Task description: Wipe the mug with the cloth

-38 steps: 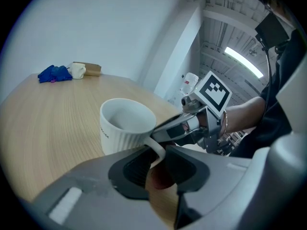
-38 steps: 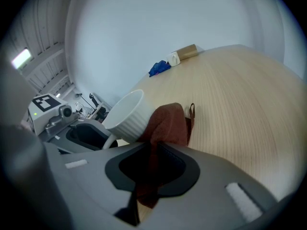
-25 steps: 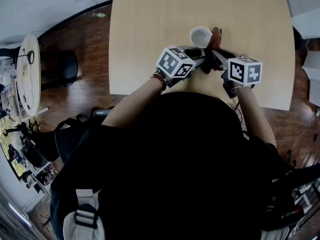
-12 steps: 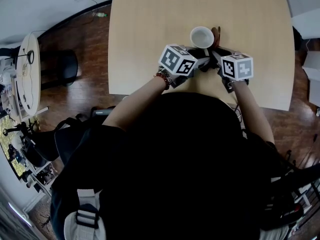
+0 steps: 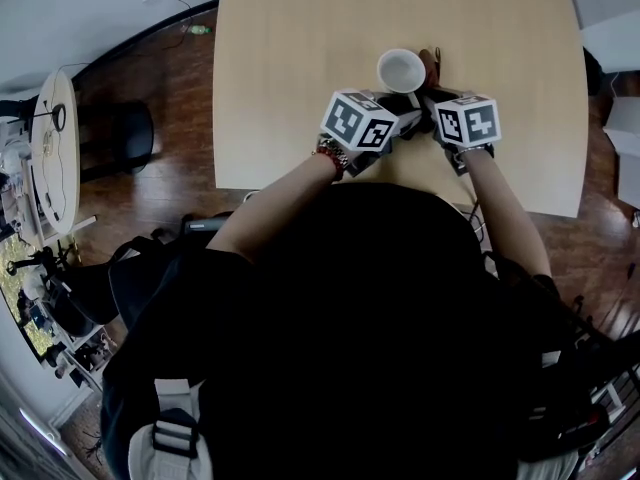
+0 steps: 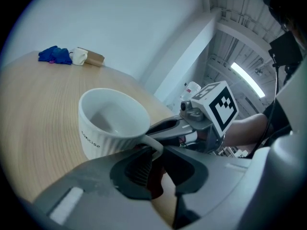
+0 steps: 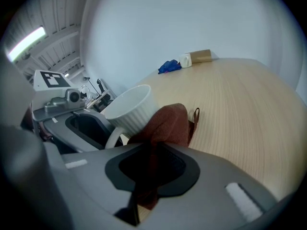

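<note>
Clamping the white mug [image 6: 112, 123] by its handle, the left gripper [image 6: 154, 157] holds it. The right gripper [image 7: 152, 157] has its jaws closed on the brown cloth [image 7: 168, 124], which touches the mug's side.

Mug [image 6: 105, 138] glossy ribbed ceramic; cloth [image 7: 165, 123] rough matt fabric; table [image 7: 240, 104] matt wood.

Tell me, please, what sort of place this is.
Likely an office or lab workroom: a large wooden table, a wood floor, a cluttered side table and a strip light on a bare ceiling.
</note>
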